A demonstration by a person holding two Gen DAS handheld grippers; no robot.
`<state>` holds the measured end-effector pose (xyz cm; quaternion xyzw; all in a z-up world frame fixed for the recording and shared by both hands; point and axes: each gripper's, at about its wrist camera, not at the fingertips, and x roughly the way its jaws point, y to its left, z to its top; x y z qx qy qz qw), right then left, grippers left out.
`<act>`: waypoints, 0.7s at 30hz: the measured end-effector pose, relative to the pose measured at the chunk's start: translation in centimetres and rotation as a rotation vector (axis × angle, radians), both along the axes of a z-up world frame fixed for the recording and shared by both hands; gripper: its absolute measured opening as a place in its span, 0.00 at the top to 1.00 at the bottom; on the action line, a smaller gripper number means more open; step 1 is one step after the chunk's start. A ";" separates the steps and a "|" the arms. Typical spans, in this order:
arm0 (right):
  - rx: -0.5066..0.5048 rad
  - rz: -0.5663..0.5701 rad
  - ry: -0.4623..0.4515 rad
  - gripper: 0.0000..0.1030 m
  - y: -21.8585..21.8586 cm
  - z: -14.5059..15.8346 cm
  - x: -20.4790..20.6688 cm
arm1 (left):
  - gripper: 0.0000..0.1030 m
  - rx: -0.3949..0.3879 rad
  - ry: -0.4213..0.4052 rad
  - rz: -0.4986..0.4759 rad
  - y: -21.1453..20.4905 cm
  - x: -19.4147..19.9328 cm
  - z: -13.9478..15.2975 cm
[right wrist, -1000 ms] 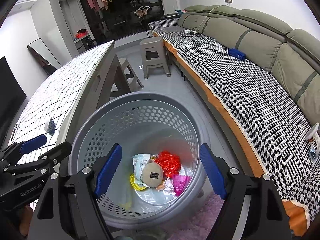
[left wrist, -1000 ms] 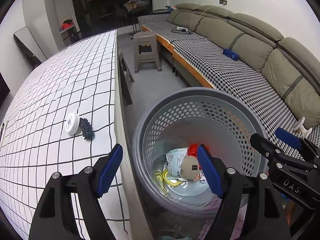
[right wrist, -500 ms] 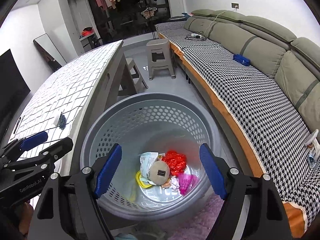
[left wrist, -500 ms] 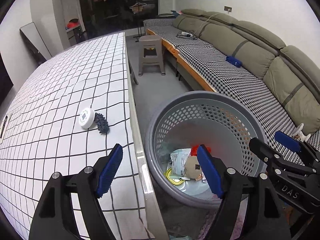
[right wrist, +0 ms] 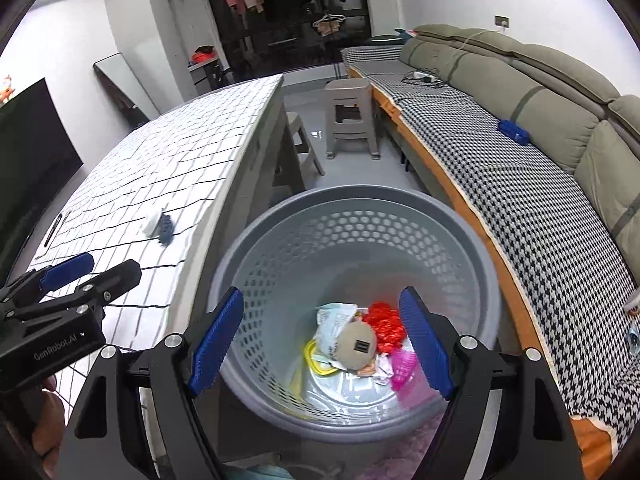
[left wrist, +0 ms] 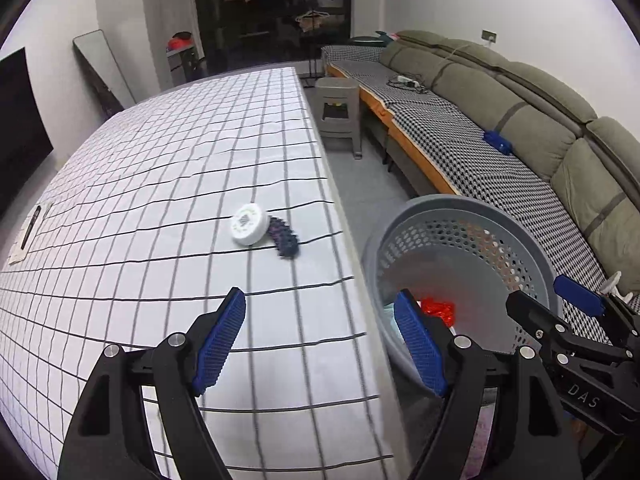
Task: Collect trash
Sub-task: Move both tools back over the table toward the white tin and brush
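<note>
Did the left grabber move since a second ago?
Yes. The left grabber slid from over the bin leftward across the checked table, toward the white disc.

Wide white table with black grid cloth (left wrist: 168,184): mostly bare surface, open to approach from above. Only obstacles near its right edge: a round white lidded tub (left wrist: 249,224) with a dark blue knobbly object (left wrist: 283,236) touching its right side; a flat dark slab on paper (left wrist: 30,228) at far left. Grey perforated plastic basket (right wrist: 352,216) stands on the floor just beside the table edge; mouth open, walls ring the litter at the bottom. Narrow floor lane between table and long olive sofa with houndstooth cover (left wrist: 520,152), blocked farther back by a grey plastic stool (left wrist: 340,116).
</note>
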<state>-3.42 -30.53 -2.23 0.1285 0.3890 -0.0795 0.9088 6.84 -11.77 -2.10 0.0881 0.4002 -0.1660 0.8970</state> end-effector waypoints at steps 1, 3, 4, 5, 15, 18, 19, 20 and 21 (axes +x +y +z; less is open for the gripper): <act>0.000 0.006 -0.002 0.26 0.3 0.0 0.2 | 0.27 -0.001 0.000 0.012 0.5 0.3 0.0; 0.000 0.020 -0.003 0.26 1.0 0.0 0.6 | 0.26 -0.002 0.002 0.029 1.2 0.7 0.1; 0.001 0.027 -0.002 0.26 1.3 0.0 0.8 | 0.26 0.001 0.000 0.039 1.7 1.1 0.0; 0.003 0.034 -0.001 0.26 1.7 0.0 1.1 | 0.26 0.005 -0.002 0.047 2.1 1.3 0.0; -0.014 0.081 0.009 0.26 4.5 0.0 3.2 | 0.26 0.011 0.000 0.127 6.3 4.5 -0.3; -0.016 0.093 0.014 0.26 5.2 -0.1 4.0 | 0.26 0.016 0.010 0.135 7.1 5.6 -0.5; -0.016 0.098 0.016 0.26 5.4 -0.2 4.3 | 0.26 0.020 0.011 0.136 7.4 6.1 -0.5; -0.015 0.103 0.017 0.26 5.7 -0.3 4.6 | 0.26 0.023 0.012 0.137 7.5 6.3 -0.4; -0.014 0.106 0.018 0.26 5.8 -0.3 4.8 | 0.26 0.024 0.013 0.136 7.7 6.7 -0.4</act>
